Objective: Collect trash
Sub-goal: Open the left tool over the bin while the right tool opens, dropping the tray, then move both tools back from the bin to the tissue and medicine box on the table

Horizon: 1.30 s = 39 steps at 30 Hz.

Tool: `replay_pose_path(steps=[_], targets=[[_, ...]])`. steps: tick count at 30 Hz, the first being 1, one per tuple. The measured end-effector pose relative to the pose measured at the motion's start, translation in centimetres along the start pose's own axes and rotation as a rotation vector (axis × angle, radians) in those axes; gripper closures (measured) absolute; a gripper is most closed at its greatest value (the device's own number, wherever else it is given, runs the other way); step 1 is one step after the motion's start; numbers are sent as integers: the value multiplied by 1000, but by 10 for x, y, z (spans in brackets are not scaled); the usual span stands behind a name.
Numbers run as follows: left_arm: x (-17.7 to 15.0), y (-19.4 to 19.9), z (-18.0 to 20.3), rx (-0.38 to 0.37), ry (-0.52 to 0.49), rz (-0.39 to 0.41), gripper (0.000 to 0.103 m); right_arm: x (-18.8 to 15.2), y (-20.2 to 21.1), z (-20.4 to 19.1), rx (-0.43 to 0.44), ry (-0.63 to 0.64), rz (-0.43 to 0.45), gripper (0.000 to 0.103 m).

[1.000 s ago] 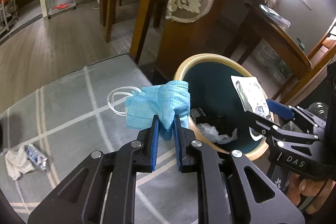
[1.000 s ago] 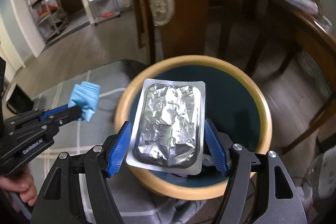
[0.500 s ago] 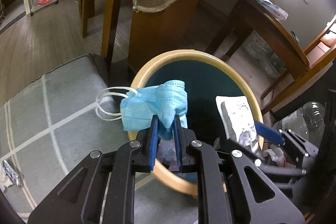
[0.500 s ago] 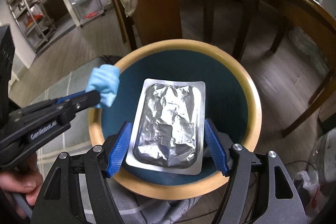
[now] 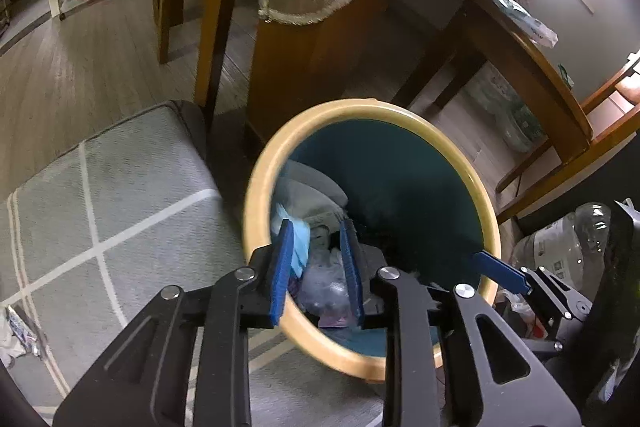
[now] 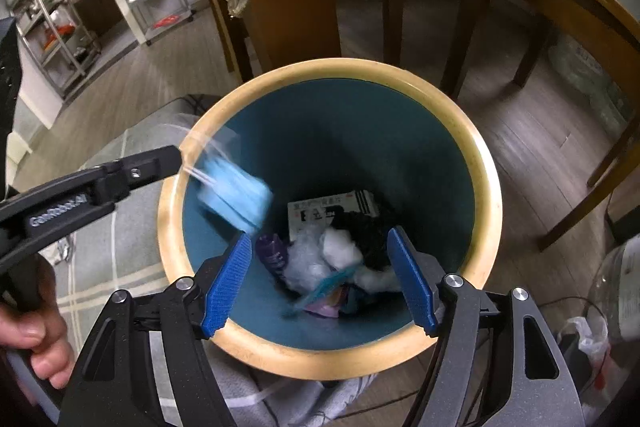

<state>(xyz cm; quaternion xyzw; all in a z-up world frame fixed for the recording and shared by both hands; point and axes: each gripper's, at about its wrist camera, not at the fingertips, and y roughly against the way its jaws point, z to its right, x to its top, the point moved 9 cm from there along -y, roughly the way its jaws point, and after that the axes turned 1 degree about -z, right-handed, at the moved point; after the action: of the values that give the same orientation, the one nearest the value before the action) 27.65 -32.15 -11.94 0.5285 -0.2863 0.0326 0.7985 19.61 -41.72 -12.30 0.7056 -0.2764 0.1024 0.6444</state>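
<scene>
A round bin with a tan rim (image 5: 256, 187) (image 6: 486, 179) and a teal inside stands on the floor. My left gripper (image 5: 316, 259) is open over its near edge. A light blue face mask (image 6: 234, 197), blurred, is falling into the bin just below it; it also shows in the left wrist view (image 5: 298, 243). My right gripper (image 6: 320, 269) is open and empty over the bin. The foil blister pack (image 6: 334, 211) lies among trash at the bottom.
A grey rug with pale lines (image 5: 120, 195) lies left of the bin, with a wrapper and tissue (image 5: 18, 335) on it. A wooden table and chair legs (image 5: 216, 7) stand behind. Plastic bottles (image 5: 560, 243) sit at the right.
Both grippers have opened. The mask has left my left gripper and is dropping into the bin. The foil blister pack has left my right gripper and now lies inside the bin.
</scene>
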Motion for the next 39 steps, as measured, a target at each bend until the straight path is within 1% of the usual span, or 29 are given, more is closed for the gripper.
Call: replay_pose_path(steps=[1,4,7,11,14,20,25,31,35,39], targets=[[0,3,-3,3,1,6,72,0,0,0,0,0,0,31],[-1,13,-14,19,7,21,70,0,1,-2,-1,5,1,31],[-4,27,-30,34,27,43,63,0,1,-4,0,9,2,31],[-11,44,-51,59,47,69,58,1,4,-11,4,28,12,29],[-21,57,-66,84,54,82,52,4,7,-17,14,40,26,26],[-47,88,-101,141,73,101,46,7,11,-40,49,66,41,25],[-76,113,-144,194,126,107,44,5,13,-74,74,134,43,25],[-107,140,-204,258,220,109,44,-4,15,-114,101,222,42,24],[-121,157,-239,299,269,113,44,-11,12,-136,111,264,29,24],[-127,166,-261,327,292,117,44,-16,11,-160,132,308,23,24]])
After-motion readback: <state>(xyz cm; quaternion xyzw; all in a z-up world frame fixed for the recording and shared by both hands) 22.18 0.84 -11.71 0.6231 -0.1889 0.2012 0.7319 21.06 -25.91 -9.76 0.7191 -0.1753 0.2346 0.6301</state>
